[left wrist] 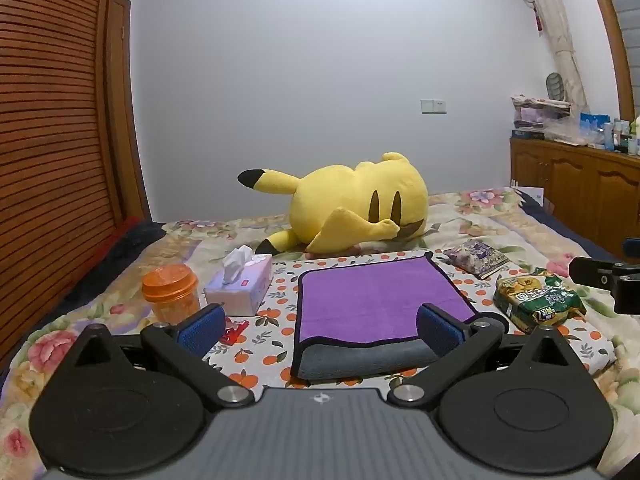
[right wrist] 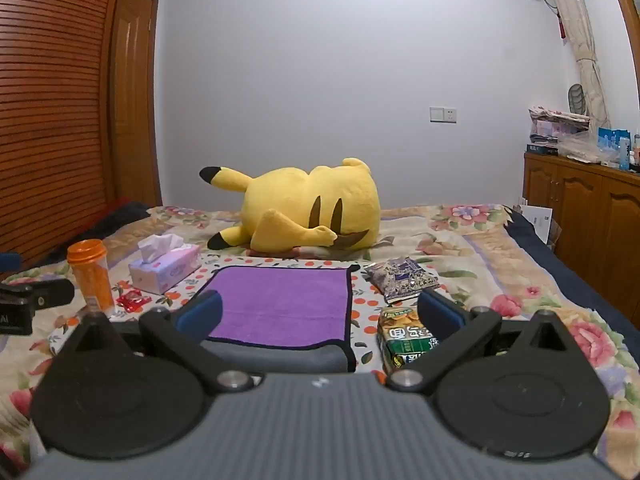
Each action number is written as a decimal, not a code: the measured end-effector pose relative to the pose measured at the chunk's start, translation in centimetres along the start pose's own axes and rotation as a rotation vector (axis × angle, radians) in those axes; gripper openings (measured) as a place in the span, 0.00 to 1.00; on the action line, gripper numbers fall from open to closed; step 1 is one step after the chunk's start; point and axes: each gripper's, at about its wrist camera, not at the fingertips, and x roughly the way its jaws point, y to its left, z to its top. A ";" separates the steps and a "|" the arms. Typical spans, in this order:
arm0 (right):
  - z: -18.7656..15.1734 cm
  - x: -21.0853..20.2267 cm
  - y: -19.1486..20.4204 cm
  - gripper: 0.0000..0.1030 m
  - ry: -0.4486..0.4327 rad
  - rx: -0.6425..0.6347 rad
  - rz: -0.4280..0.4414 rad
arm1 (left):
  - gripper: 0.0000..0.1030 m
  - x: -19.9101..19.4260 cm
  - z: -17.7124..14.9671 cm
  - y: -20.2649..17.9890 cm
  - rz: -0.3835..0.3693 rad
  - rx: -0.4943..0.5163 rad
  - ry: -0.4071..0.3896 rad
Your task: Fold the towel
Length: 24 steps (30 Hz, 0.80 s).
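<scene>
Towel (left wrist: 380, 300) lies on floral bed (left wrist: 480, 216), wall (left wrist: 320, 80) behind.

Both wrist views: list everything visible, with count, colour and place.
towel: one, purple with grey underside, folded on the bed, centre
plush toy: one, yellow, lying behind the towel
tissue box: one, pale lilac, left of the towel
jar: one, orange, left of the tissue box
red wrapper: one, near the jar
purple packet: one, right of the towel, far side
green packet: one, right of the towel, near side
cabinet: one, brown wood, right wall
left gripper: open, over the towel's near edge
right gripper: open
</scene>
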 end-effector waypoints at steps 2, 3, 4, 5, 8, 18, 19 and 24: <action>0.0 0.0 0.0 1.00 -0.001 0.001 0.000 | 1.00 0.0 0.0 0.0 -0.001 -0.001 0.002; 0.0 0.0 -0.1 1.00 -0.001 0.000 0.000 | 1.00 0.0 0.0 0.0 -0.001 -0.002 0.002; 0.0 0.0 -0.1 1.00 -0.002 0.000 0.000 | 1.00 0.0 0.0 0.0 0.000 -0.001 0.001; 0.0 0.0 -0.1 1.00 -0.002 0.000 0.000 | 1.00 0.0 0.0 0.0 0.000 -0.001 0.001; 0.1 0.1 -0.3 1.00 -0.001 0.001 -0.001 | 1.00 0.0 0.0 0.0 0.001 0.001 0.000; 0.0 0.0 -0.2 1.00 -0.004 -0.001 -0.001 | 1.00 0.0 0.0 0.0 0.000 0.001 -0.001; 0.0 0.0 -0.3 1.00 -0.003 -0.001 0.001 | 1.00 0.0 0.0 0.0 0.000 0.000 0.000; 0.0 0.0 -0.2 1.00 -0.003 -0.001 0.001 | 1.00 0.0 0.0 0.0 0.001 0.002 -0.002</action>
